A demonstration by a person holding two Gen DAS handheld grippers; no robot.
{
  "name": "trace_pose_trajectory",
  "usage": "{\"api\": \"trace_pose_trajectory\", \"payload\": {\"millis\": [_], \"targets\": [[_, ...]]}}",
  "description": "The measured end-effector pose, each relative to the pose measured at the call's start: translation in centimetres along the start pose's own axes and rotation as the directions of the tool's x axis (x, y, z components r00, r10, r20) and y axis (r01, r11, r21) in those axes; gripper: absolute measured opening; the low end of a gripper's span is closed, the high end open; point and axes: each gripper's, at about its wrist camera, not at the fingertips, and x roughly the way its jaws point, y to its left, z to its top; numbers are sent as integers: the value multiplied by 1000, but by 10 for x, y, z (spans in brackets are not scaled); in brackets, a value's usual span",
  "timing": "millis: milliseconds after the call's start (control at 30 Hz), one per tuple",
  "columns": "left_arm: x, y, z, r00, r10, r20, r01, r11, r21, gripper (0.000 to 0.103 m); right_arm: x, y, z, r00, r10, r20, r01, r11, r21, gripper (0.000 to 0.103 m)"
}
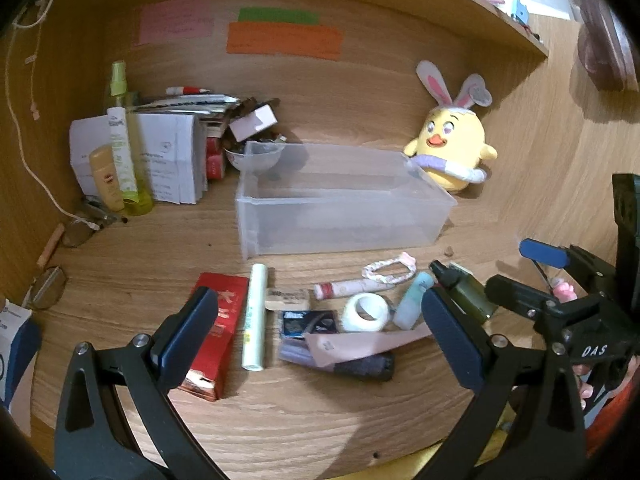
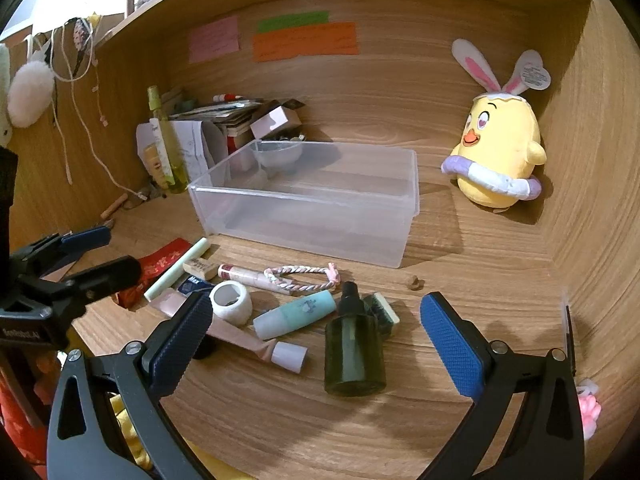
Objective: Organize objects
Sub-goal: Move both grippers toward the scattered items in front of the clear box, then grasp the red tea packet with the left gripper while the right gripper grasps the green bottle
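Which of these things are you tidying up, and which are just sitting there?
For the tidying: clear bin, dark green bottle, teal tube, tape roll, red box, pale green stick.

Just sitting there: yellow chick plush, sticky notes, paper pile.

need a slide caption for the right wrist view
Open right gripper hovering over a dark green bottle among scattered toiletries, with an empty clear bin behind.
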Motion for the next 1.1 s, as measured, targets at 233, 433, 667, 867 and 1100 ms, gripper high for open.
{"api": "trace_pose_trajectory", "payload": {"millis": [233, 433, 667, 867, 1100], "targets": [[-7, 32, 3, 997, 78, 18, -78, 996, -32, 103, 2, -16, -1, 999, -36, -10, 36, 999, 38, 103], [5, 61, -6, 988, 144, -55, -147, 988, -53, 87, 15, -28, -11, 996, -58, -63, 61, 997, 53, 102], [20, 79, -29, 977, 153, -148, -164, 984, -64, 87, 24, -35, -22, 993, -56, -107, 62, 997, 53, 91], [32, 86, -42, 967, 165, -196, -179, 982, -60, 87, 36, -38, -27, 989, -46, -144, 56, 996, 67, 78], [49, 93, -45, 959, 158, -237, -182, 980, -81, 87, 49, -35, -28, 983, -26, -179, 39, 997, 69, 59]]}}
